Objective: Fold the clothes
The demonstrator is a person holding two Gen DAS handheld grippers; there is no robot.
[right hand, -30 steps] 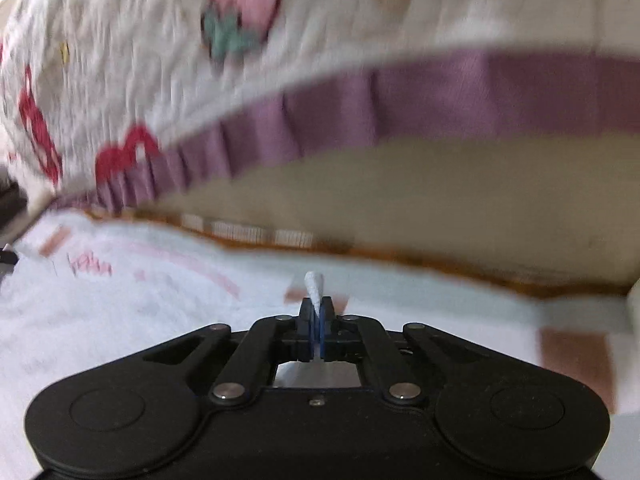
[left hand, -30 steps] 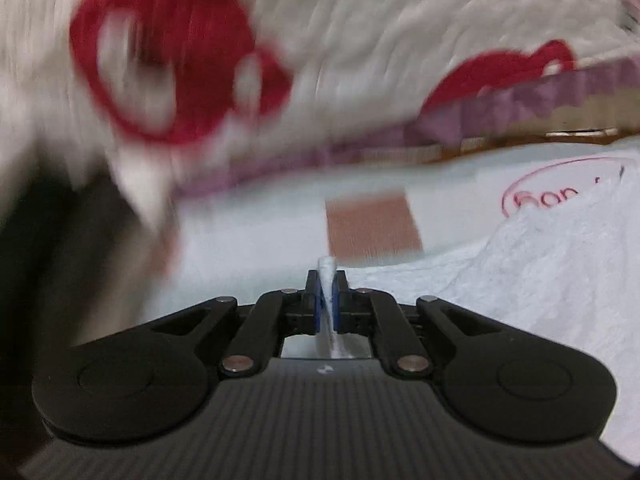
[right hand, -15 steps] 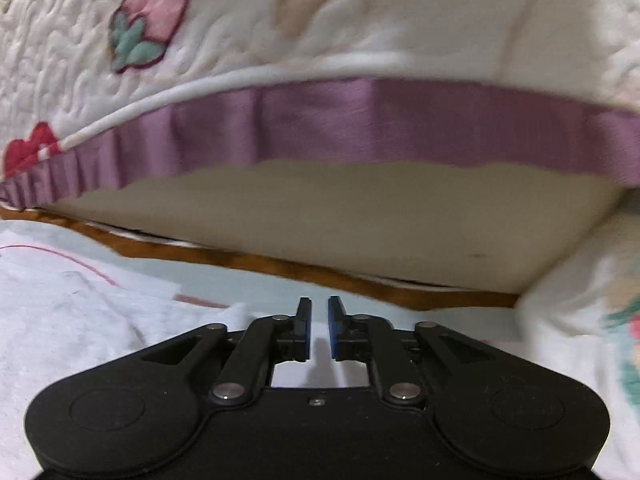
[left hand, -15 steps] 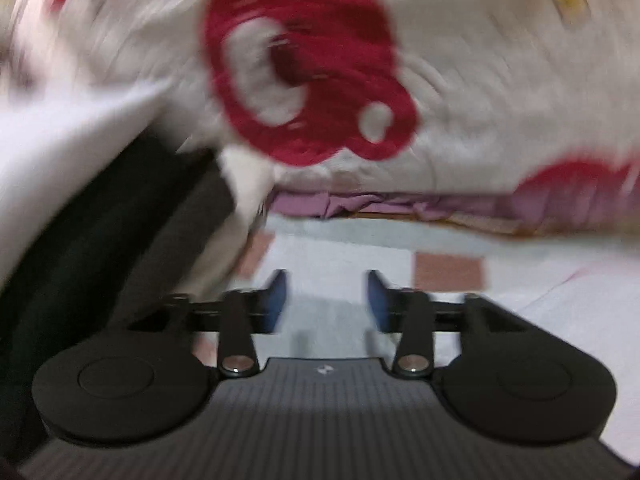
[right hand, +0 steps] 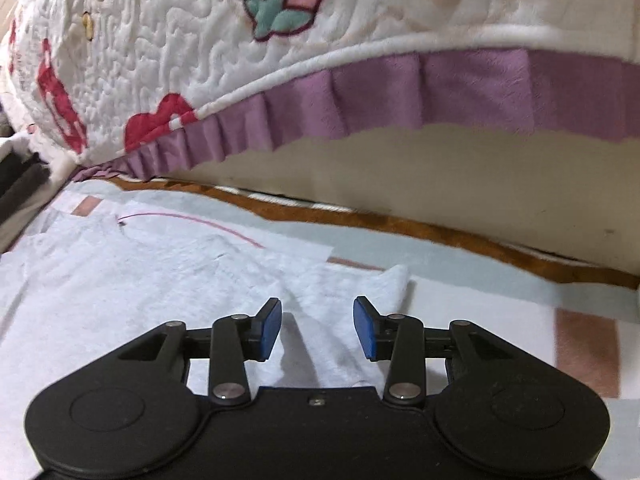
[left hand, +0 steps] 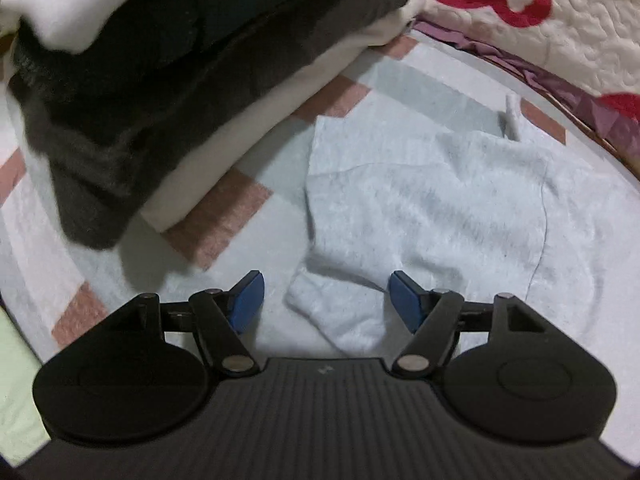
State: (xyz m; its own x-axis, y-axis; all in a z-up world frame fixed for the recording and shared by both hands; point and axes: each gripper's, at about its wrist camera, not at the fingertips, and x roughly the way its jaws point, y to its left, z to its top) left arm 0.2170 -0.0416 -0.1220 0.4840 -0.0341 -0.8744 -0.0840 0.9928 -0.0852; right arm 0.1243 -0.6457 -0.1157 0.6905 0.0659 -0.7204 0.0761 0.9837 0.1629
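Stack of folded dark and white clothes [left hand: 132, 92] at left; light grey garment [left hand: 432, 208] flat on checked blanket [left hand: 224, 220]. Left gripper [left hand: 327, 298] spread wide over its sleeve, holding nothing. Right gripper [right hand: 317, 328] parted above garment corner, quilt [right hand: 280, 60] behind.

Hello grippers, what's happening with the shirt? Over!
Both hand-held grippers, left and right, open, empty. Pale grey fleece garment lies flat. Folded dark-and-white clothes stack alongside.

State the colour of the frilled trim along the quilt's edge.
Purple frilled trim, clearest in the right wrist view.
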